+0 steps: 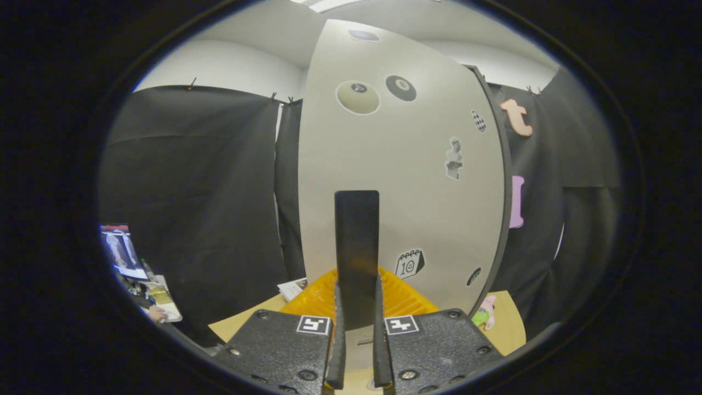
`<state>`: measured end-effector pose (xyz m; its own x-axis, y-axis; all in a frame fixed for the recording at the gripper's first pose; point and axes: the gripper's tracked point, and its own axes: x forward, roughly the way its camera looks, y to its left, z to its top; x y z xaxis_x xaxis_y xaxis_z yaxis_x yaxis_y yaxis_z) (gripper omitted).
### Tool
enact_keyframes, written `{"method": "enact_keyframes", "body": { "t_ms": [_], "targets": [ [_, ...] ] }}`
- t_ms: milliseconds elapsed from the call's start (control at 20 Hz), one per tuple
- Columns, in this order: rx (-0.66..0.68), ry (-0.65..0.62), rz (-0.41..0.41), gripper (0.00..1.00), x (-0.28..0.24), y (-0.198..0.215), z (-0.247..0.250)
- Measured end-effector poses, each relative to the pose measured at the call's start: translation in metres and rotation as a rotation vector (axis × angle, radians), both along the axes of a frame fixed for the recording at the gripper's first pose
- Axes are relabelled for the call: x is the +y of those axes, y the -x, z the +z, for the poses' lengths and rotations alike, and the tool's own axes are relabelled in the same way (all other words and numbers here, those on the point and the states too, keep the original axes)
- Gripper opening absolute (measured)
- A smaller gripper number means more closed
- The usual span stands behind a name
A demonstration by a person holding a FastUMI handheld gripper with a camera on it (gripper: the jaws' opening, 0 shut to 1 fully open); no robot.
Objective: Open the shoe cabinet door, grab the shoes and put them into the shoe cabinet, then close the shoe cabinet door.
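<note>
Our tool (356, 351) is clamped on the dark upright handle (357, 252), one finger pressing each side. The handle sits on the pale, sticker-dotted shoe cabinet door (406, 181) just ahead, which stands on the wooden counter (507, 323) beside a yellow ribbed tray (403, 299).

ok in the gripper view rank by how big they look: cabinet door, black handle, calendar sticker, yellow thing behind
1. Cabinet door, by far the largest.
2. Black handle, held between the fingers of the gripper; it sits nearest the camera, so it looks enlarged.
3. Yellow ribbed item, partly hidden, so its place is unsure.
4. Calendar sticker, smallest.
</note>
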<state>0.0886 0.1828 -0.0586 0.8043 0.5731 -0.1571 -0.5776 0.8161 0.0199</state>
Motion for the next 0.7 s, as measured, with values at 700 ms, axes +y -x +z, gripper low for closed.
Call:
{"method": "enact_keyframes", "body": {
  "t_ms": [700],
  "targets": [
    [-0.03,0.035,-0.115,0.21,-0.095,0.023,0.009]
  ]
}}
